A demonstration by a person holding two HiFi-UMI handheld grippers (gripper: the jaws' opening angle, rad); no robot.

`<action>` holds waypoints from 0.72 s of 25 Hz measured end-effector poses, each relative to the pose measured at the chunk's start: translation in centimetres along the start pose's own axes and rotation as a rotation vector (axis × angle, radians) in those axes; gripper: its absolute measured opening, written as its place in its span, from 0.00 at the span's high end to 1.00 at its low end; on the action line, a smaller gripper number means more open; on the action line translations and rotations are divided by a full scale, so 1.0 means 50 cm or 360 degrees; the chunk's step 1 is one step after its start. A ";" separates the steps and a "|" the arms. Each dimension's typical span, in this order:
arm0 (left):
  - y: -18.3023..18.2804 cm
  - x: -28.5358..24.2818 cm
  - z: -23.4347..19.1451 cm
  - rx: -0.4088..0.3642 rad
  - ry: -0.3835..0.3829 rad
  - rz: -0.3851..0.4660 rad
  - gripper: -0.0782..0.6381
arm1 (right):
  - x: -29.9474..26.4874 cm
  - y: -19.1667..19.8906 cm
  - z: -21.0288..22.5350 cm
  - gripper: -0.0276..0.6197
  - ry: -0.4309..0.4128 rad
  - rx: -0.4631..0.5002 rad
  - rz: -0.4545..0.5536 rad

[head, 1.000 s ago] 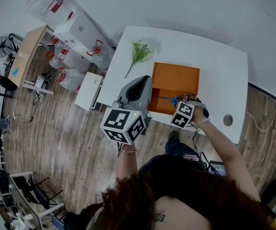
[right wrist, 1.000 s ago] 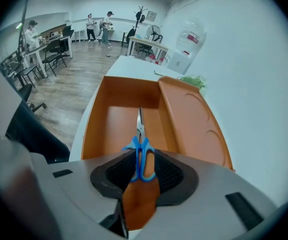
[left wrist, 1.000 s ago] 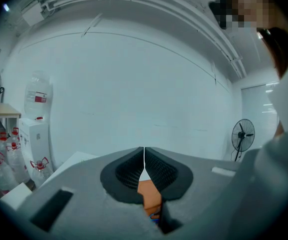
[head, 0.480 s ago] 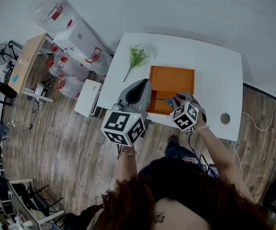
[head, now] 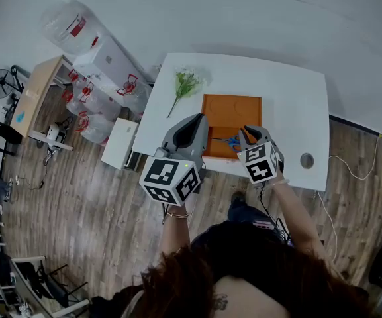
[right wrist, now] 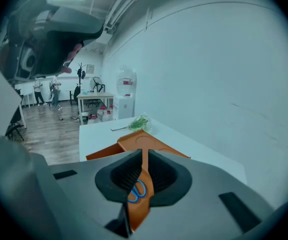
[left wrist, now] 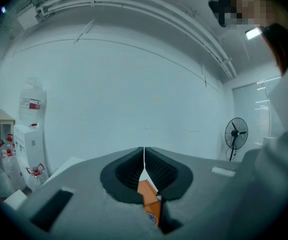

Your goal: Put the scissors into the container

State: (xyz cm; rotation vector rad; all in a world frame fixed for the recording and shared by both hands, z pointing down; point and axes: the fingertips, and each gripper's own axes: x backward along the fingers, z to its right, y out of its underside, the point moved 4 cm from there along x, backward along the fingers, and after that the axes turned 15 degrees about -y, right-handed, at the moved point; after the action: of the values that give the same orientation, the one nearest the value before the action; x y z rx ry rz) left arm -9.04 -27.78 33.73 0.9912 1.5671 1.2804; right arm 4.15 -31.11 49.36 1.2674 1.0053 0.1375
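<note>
The orange container [head: 231,108] lies on the white table [head: 290,105]. The blue-handled scissors [head: 231,140] rest inside it near its front edge. My right gripper [head: 247,133] hovers just right of and above them; its jaws have just been closing and stand a narrow slit apart with nothing between them. In the right gripper view [right wrist: 144,156] the scissors' handles [right wrist: 138,190] and the container [right wrist: 134,140] show through that slit, lying below. My left gripper [head: 200,119] hangs at the container's left front corner. In the left gripper view [left wrist: 144,156] its tips meet, empty.
A green flower sprig [head: 185,81] lies on the table behind the container's left side. A round grommet [head: 306,159] sits near the table's front right. A small white side table [head: 122,142], a water dispenser [head: 108,58] and several bottles stand left of the table.
My right gripper has lifted off the scissors and rolled, leaving them lying in the container. The left gripper has drifted slightly.
</note>
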 end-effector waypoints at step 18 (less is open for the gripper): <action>-0.011 0.084 0.040 -0.0029 0.0034 0.0062 0.86 | 0.174 -0.085 -0.056 0.96 0.0155 -0.0151 0.0425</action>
State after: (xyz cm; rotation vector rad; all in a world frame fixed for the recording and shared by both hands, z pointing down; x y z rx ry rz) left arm -8.50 -23.31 32.43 1.0041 1.5566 1.3333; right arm 5.52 -25.43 41.16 1.3133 0.8977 0.4520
